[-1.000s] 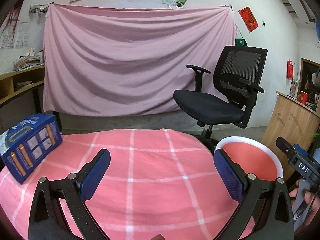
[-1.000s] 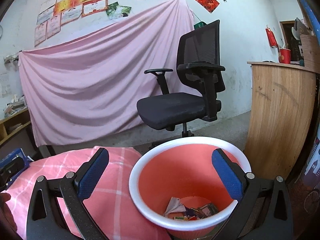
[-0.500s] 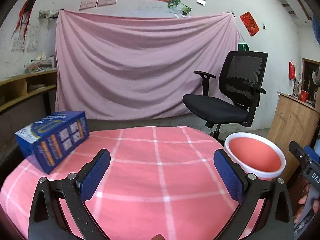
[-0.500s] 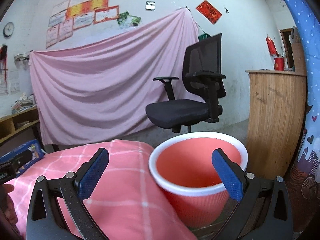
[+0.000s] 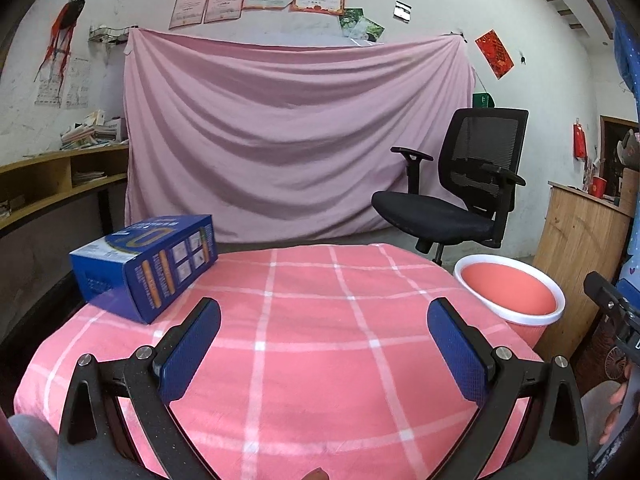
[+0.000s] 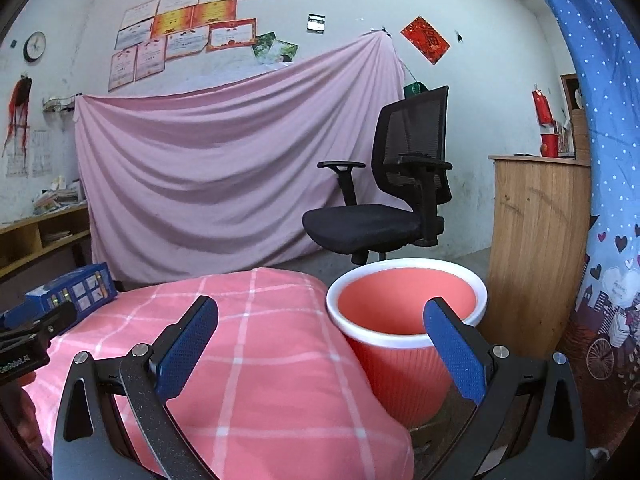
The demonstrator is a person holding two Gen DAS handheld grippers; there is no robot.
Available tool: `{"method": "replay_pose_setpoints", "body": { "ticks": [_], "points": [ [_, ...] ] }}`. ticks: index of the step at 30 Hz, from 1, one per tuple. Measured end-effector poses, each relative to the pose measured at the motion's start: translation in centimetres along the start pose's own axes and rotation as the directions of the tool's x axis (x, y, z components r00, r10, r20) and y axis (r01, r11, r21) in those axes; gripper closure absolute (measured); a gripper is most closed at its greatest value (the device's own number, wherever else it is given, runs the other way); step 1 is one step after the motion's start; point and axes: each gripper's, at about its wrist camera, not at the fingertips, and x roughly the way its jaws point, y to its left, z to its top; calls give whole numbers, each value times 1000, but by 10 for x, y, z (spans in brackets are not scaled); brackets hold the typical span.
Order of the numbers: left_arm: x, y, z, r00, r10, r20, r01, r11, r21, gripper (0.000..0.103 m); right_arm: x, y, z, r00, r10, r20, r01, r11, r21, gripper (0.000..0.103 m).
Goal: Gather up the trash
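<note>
Nearest to us, both tools are empty. Our left gripper (image 5: 324, 344) hovers over the pink checked tablecloth (image 5: 304, 360) with its jaws spread wide, nothing between the blue pads (image 5: 192, 350). Our right gripper (image 6: 318, 346) is spread just as wide and holds nothing; it hangs at the table's right edge, its right pad in front of the bin's rim.

Next out, the cloth itself looks bare of loose litter in both views. The one thing lying on it is the blue box (image 5: 146, 266), at the far left corner of the table, flat on its long side, well apart from both grippers. In the right wrist view it shows small at the left edge (image 6: 76, 290).

The coral bin (image 6: 404, 320) with its white rim stands on the floor just beside the table's right side. We cannot see its bottom from here, so what it holds is hidden.

Behind that, a black office chair (image 5: 452, 200) and a pink sheet (image 5: 296, 136) on the wall; neither matters.

Step in hand, as we judge it: between picks, or near done. If the box counts as trash, the next move falls to the left gripper: reach far left, straddle the box across its narrower faces, close, carry it over to the bin. The box is wide, so the jaws need their full spread.
</note>
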Motion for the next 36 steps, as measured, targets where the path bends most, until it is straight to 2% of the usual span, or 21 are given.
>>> {"method": "replay_pose_setpoints", "body": {
  "ticks": [8,36],
  "points": [
    [-16,5,-8,1000,17,23,-18,1000,14,2,-14,12,-7,1000,5,7,-5,1000,-30,0],
    [-19,8,-14,999,25,29,-25,1000,7,2,-14,10,-10,1000,11,-2,-11,1000,-22,0]
  ]
}}
